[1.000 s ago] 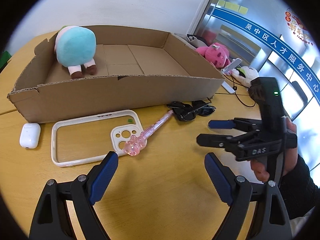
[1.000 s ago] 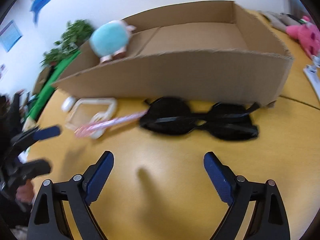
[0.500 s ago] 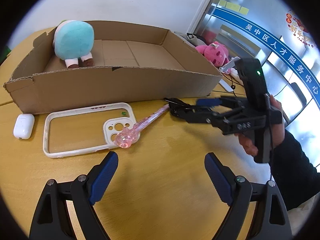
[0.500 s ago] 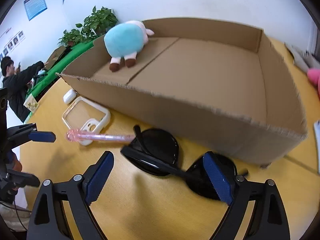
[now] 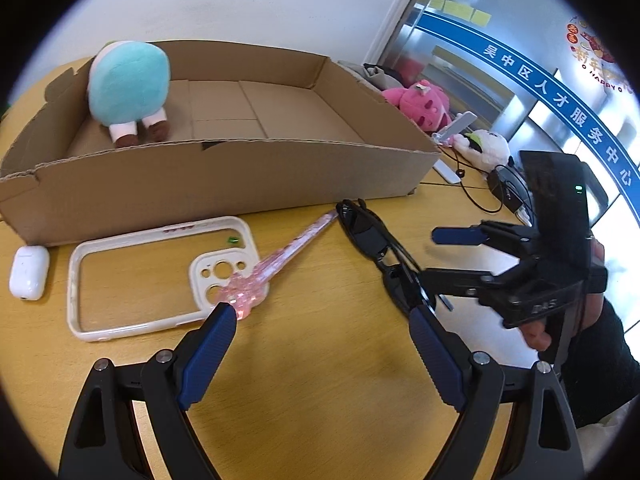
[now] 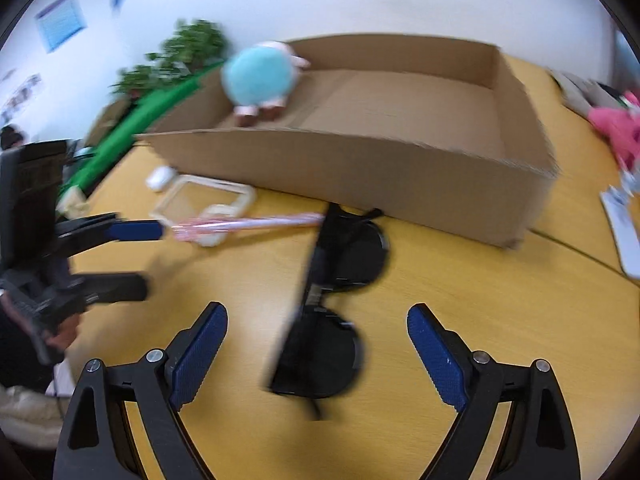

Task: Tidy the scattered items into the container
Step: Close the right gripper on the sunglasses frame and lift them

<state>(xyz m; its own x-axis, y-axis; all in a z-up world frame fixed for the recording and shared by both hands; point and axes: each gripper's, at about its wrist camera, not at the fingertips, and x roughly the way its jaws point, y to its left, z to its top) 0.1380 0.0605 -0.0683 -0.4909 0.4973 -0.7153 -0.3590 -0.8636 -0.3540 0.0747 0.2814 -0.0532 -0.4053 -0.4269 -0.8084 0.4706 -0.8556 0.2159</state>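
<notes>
We've got the sunglasses (image 6: 332,308) lying lengthwise between our right gripper (image 6: 316,344)'s wide-open, empty jaws, running toward the box (image 6: 360,172); the left gripper (image 5: 320,344), also open, sits farther off.

- Cardboard box (image 5: 224,184) sits on counter (image 5: 328,360), toward the back; plush toy (image 5: 128,84) inside it, at its left end.
- In front of box, left to right: earbud case (image 5: 29,272), phone case (image 5: 160,276), wand toy (image 5: 276,264), sunglasses (image 5: 376,248).
- Earbud case just beside phone case, close to box's front wall.
- Wand toy's head lies on phone case corner — its far tip reaches the sunglasses.
- Right of box, further back: second plush (image 5: 420,104), third plush (image 5: 484,150), cables (image 5: 472,192).
- Left hand-held gripper (image 5: 320,344) over counter in front of wand toy & sunglasses.
- Right hand-held gripper (image 6: 316,344) astride the sunglasses — near lens between the fingers, no contact seen.
</notes>
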